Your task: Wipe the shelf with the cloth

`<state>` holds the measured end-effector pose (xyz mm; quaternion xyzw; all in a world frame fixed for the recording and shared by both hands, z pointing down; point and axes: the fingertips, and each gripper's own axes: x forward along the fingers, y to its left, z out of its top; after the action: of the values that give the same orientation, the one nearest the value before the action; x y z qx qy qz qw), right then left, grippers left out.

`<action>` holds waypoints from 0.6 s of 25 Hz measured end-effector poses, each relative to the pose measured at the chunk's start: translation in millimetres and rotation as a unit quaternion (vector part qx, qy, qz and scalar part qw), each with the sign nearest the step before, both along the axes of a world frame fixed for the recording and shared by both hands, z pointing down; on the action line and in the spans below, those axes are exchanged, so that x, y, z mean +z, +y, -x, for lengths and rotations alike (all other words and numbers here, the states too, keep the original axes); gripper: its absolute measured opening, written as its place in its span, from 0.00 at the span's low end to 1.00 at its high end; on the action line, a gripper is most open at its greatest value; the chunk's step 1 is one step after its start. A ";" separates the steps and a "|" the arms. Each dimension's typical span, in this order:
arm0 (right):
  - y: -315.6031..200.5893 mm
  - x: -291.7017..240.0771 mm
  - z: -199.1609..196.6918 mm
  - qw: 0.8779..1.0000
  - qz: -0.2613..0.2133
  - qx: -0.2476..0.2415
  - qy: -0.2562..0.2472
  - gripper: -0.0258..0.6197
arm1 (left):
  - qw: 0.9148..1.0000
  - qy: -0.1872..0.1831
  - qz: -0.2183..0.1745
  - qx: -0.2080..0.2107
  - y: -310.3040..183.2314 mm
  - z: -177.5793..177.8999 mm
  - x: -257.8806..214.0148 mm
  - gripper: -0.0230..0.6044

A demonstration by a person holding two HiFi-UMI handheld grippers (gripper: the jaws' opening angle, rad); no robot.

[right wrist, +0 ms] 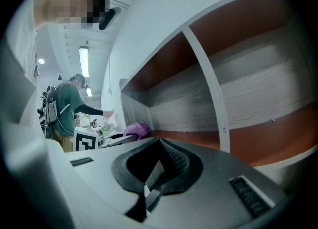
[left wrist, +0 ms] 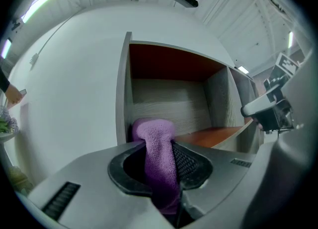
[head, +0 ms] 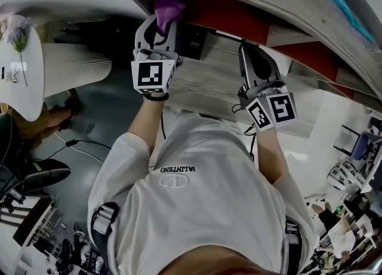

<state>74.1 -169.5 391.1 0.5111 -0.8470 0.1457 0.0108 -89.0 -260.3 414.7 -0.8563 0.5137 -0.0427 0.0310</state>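
Both claws clenched: left claw (left wrist: 160,148) on purple cloth (left wrist: 154,129) at shelf (left wrist: 169,105), right claw (right wrist: 158,148) empty.

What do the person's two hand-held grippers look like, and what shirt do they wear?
The left hand-held gripper and the right hand-held gripper are grey shells with black ribbed pads. Each carries a white cube printed with black squares. A thin black cable runs by each arm. The person wears a white short-sleeved T-shirt.

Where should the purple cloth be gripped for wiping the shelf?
Grip the purple cloth at its bunched middle, as the left gripper does: jaws shut on the fold, wad protruding past their tips. Approach the shelf through its open front, wad leading.
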 end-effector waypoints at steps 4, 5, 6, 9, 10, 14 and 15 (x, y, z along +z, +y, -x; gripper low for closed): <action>3.7 1.1 -5.4 1.000 -0.001 0.001 -0.003 0.04 | 1.000 0.000 0.000 -0.001 0.5 -4.1 0.5 0.17; 5.0 1.6 -7.0 1.000 0.000 0.002 -0.004 0.04 | 1.000 -0.001 0.001 0.001 1.6 -6.7 1.3 0.17; 6.2 2.0 -8.8 1.000 0.000 0.002 -0.004 0.04 | 1.000 -0.002 0.002 0.004 3.0 -10.0 2.1 0.17; 8.0 0.3 -14.3 1.000 -0.001 0.003 -0.005 0.04 | 1.000 -0.002 0.004 0.013 7.0 -22.1 1.6 0.17; 8.5 -0.5 -16.4 1.000 -0.002 0.004 -0.005 0.04 | 1.000 -0.001 0.003 0.016 8.3 -26.7 0.7 0.17; 11.8 -0.1 -26.5 1.000 -0.002 0.010 -0.008 0.04 | 1.000 0.002 0.002 0.026 13.5 -45.0 0.3 0.17; 12.7 -0.2 -28.6 1.000 -0.003 0.011 -0.008 0.04 | 1.000 0.002 0.004 0.027 14.8 -48.9 1.2 0.17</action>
<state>102.7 -156.8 390.8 0.5194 -0.8417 0.1478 0.0006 -40.1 -245.4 415.9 -0.8700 0.4905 -0.0419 0.0276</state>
